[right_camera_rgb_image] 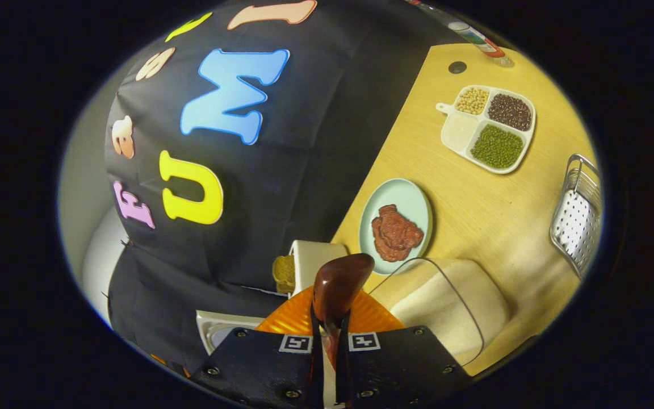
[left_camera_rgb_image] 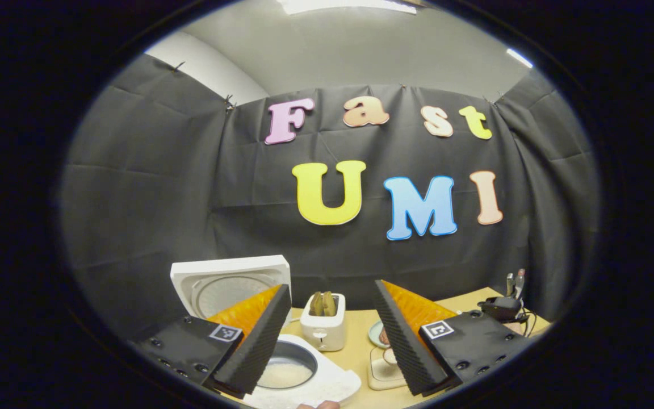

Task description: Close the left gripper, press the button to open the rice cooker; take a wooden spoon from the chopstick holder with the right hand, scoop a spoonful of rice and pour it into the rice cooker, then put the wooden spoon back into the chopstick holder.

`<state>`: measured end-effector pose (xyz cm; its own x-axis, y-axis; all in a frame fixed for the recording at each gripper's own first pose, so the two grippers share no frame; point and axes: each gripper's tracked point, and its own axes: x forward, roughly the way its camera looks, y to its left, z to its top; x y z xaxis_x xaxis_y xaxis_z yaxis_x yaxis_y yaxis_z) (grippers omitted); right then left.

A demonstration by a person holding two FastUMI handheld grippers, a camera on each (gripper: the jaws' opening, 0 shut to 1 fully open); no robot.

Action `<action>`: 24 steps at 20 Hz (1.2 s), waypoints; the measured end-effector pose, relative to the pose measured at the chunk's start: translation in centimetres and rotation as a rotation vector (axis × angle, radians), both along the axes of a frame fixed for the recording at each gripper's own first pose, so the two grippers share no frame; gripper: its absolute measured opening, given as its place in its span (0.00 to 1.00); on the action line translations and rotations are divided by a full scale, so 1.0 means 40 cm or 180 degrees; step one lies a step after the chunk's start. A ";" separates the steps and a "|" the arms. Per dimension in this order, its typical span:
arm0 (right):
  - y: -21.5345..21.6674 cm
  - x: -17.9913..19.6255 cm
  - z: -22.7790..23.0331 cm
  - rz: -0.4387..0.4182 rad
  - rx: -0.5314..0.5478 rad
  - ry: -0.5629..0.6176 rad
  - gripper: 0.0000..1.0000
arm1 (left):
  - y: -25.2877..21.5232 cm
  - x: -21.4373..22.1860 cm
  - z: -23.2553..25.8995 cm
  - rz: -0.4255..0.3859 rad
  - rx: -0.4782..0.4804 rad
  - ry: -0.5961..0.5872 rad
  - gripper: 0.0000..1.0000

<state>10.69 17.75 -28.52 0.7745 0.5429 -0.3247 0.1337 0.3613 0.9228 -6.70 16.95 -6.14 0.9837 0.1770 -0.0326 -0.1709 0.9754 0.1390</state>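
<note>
White toaster holds bread slices on wooden table. Pale green plate carries brown meat; divided tray of beans nearby; wire basket at edge.

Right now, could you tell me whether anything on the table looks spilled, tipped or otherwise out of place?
Nothing stands out. The rice cooker stands open, rice inside; the wooden spoon sits in the right gripper; the divided tray keeps its grains apart.
</note>
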 end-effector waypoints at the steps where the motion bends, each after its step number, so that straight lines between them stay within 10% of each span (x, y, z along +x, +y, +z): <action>1: 0.009 -0.002 0.024 0.0008 0.0130 -0.0033 0.09 | 0.000 -0.001 0.000 0.0002 -0.0010 -0.0007 1.00; 9: 0.150 -0.010 0.149 0.0281 0.0591 -0.0129 0.09 | 0.058 -0.052 0.019 0.0213 0.0055 -0.0068 0.99; 24: 0.523 -0.010 0.181 0.1068 -0.0270 -0.0579 0.09 | 0.193 -0.123 0.027 0.0498 0.0020 -0.0118 0.94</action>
